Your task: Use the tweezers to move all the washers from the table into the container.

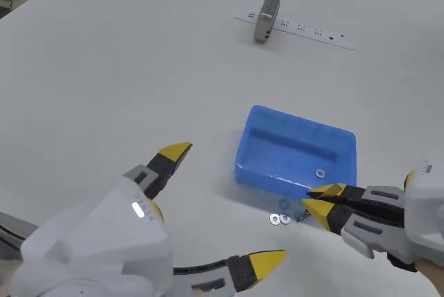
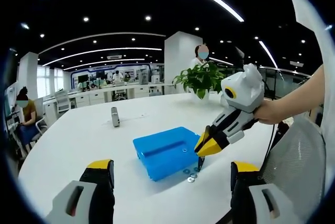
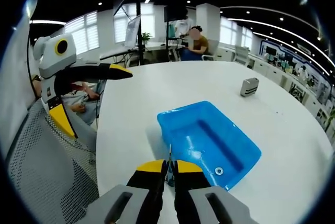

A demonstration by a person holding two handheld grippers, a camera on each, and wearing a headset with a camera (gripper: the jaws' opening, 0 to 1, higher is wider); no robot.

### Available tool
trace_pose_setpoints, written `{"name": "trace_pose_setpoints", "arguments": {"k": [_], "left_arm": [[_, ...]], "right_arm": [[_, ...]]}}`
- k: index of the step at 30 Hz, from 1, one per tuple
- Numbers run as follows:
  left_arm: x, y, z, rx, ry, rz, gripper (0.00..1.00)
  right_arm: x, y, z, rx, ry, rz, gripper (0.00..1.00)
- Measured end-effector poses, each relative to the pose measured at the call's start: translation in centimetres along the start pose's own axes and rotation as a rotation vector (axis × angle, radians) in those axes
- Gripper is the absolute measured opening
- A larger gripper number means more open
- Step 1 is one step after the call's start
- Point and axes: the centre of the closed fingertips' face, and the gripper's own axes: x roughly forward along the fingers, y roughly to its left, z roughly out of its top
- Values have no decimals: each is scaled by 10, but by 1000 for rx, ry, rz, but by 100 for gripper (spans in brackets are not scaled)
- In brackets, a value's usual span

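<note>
- Left tool hangs wide open, holding nothing.
- Right tool is clamped on the tweezers, whose tips point down near the washers; I can't make out whether they touch.
- These washers lie flat on the tabletop, just beside the container. They look thin, light, hard and probably slippery, so pinch across the ring.
- Another washer lies inside the container.
</note>
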Motion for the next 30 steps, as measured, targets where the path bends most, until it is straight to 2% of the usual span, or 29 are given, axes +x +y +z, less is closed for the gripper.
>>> {"name": "trace_pose_setpoints", "arguments": {"k": [4,10,15,18,24,27,30], "left_arm": [[0,0,0,2,0,1,94],[0,0,0,4,3,1,94],[0,1,-1,6,7,8,94],[0,2,-1,4,6,10,94],[0,2,-1,7,5,8,93],[0,2,-1,5,3,8,93],[0,1,0,4,3,8,93]], "right_arm": [[0,-2,0,-2,0,-7,3],[1,0,2,39,-20,15,2],[-2,-3,2,64,-29,8,1],[-9,0,12,117,-78,26,2],[-24,0,38,115,-121,37,2],[-30,-4,53,111,-151,35,2],[-33,-15,65,104,-176,17,2]]}}
